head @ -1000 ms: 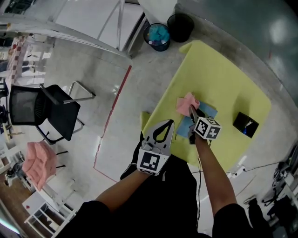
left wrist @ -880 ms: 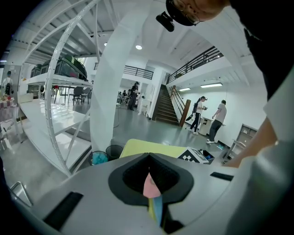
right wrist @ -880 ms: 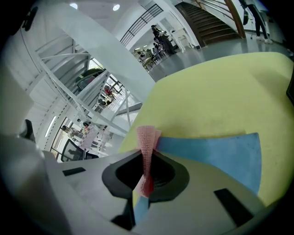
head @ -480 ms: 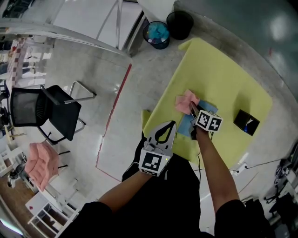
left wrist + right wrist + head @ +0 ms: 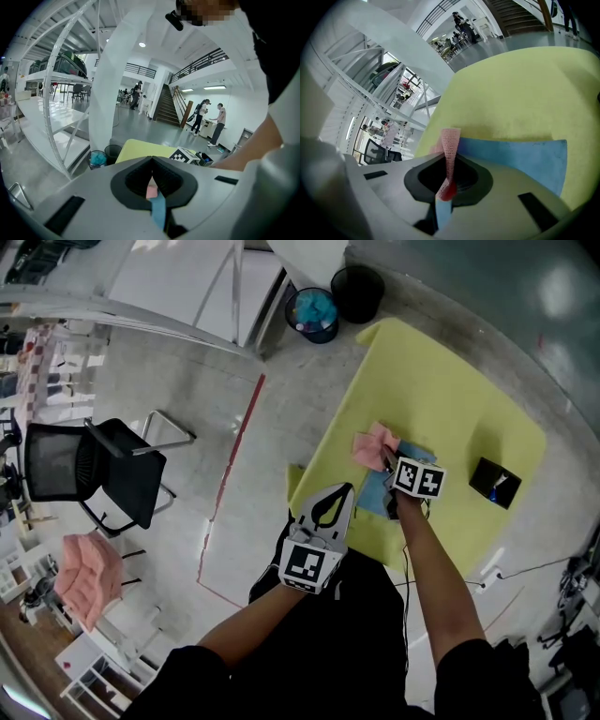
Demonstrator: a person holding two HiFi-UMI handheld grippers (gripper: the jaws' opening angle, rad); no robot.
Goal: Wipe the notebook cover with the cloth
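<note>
Fingers of the right gripper (image 5: 387, 463) (image 5: 449, 157) reach over the yellow surface (image 5: 450, 399) (image 5: 520, 89), above the blue notebook (image 5: 371, 495) (image 5: 515, 157) lying near its front edge. They are clamped on the pink cloth (image 5: 373, 444) (image 5: 451, 140), which bunches at the notebook's far corner. The left gripper's (image 5: 341, 487) (image 5: 152, 160) fingers are together and empty, by that front edge.

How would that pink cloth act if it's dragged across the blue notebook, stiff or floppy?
Probably floppy: the cloth is pinched into a thin fold where the right tool grips it, and the rest lies bunched. It likely trails and crumples rather than pushes flat. It looks light, so the notebook shouldn't shift much.
</note>
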